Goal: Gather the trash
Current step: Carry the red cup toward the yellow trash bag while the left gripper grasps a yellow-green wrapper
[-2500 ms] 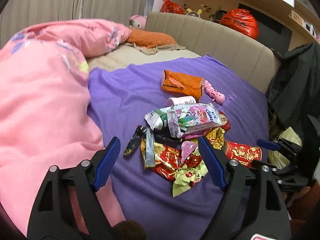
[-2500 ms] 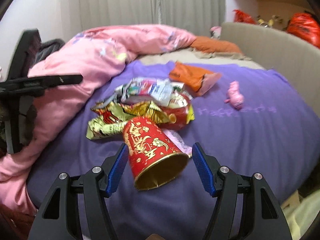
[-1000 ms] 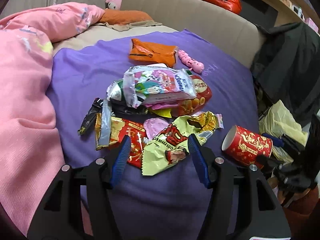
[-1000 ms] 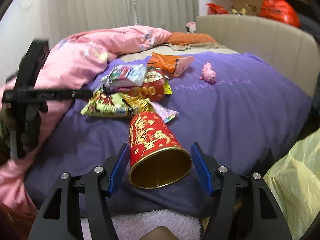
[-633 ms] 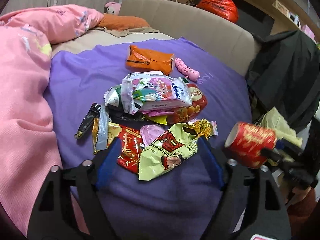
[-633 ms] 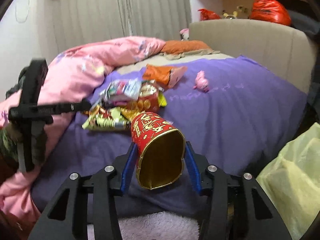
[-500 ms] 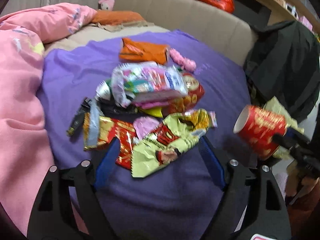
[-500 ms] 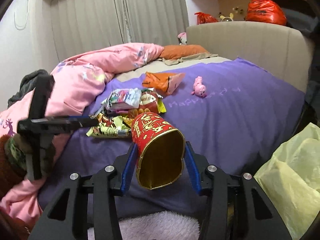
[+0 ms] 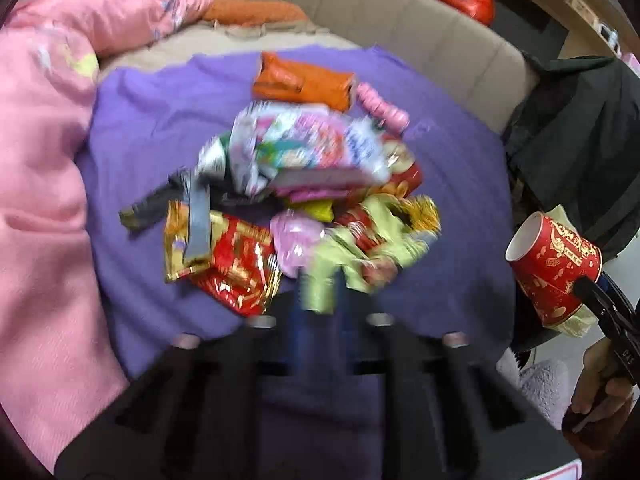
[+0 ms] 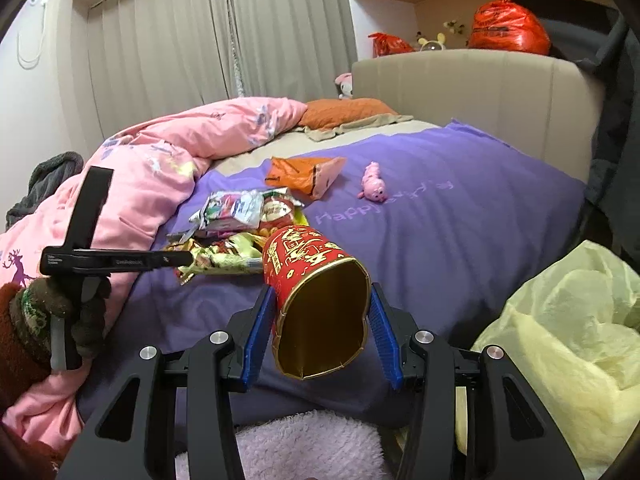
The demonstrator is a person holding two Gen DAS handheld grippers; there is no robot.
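Beside the yellow bag, off the bed's edge: right gripper clamped on red cup, squashing it. Left gripper has just closed, pinching green wrapper at the wrapper pile's near edge. Thin foil may slip free; dented cup could pop out.

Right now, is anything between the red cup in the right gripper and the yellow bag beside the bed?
Nothing visible. The red cup is clamped in the right gripper above the bed edge, and the yellow bag lies open just to its right, with clear air between.

free: purple blanket right | blocked: wrapper pile, pink duvet
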